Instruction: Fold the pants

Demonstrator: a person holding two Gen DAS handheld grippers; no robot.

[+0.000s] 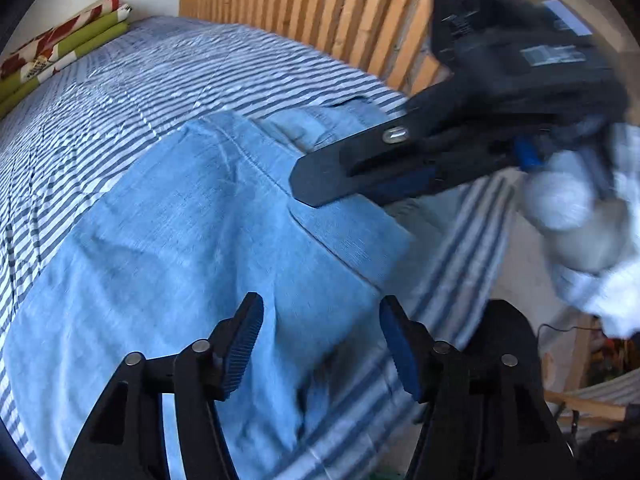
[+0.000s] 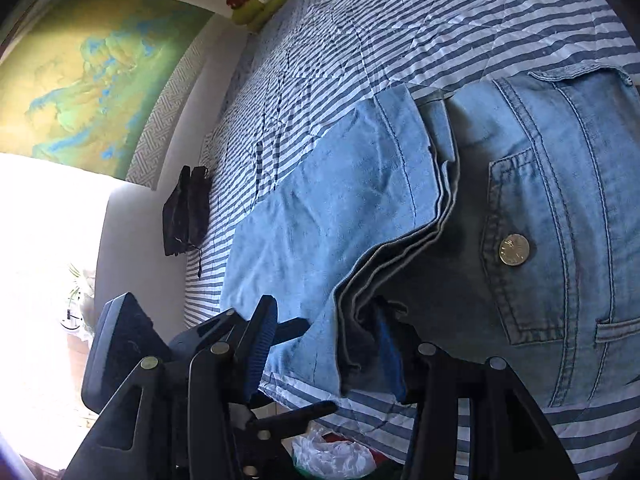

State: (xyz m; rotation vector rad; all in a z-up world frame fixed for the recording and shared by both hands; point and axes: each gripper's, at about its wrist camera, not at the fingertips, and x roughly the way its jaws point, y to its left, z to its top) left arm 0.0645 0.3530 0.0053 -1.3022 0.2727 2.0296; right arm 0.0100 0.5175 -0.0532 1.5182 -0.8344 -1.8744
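Light blue denim pants (image 1: pixel 192 240) lie folded on a blue-and-white striped bedspread (image 1: pixel 120 80). In the right wrist view the legs are laid over the seat part, and a back pocket with a brass button (image 2: pixel 514 250) faces up. My left gripper (image 1: pixel 320 320) hovers open just above the folded cloth near the bed's edge, with nothing between its pads. My right gripper (image 2: pixel 326 336) is open at the stacked hem edges (image 2: pixel 400 248); its right finger lies against the fold and its left pad stands clear of it. Each gripper shows in the other's view: the right gripper (image 1: pixel 316 184) and the left gripper (image 2: pixel 319 365).
A wooden slatted bed end (image 1: pixel 320 12) rises behind the bed. Folded green and red bedding (image 1: pixel 60 52) lies at the far corner. A small black item (image 2: pixel 186 212) rests on the cover by the wall, under a map (image 2: pixel 88 72). A plastic bag (image 2: pixel 332 456) lies on the floor below the bed's edge.
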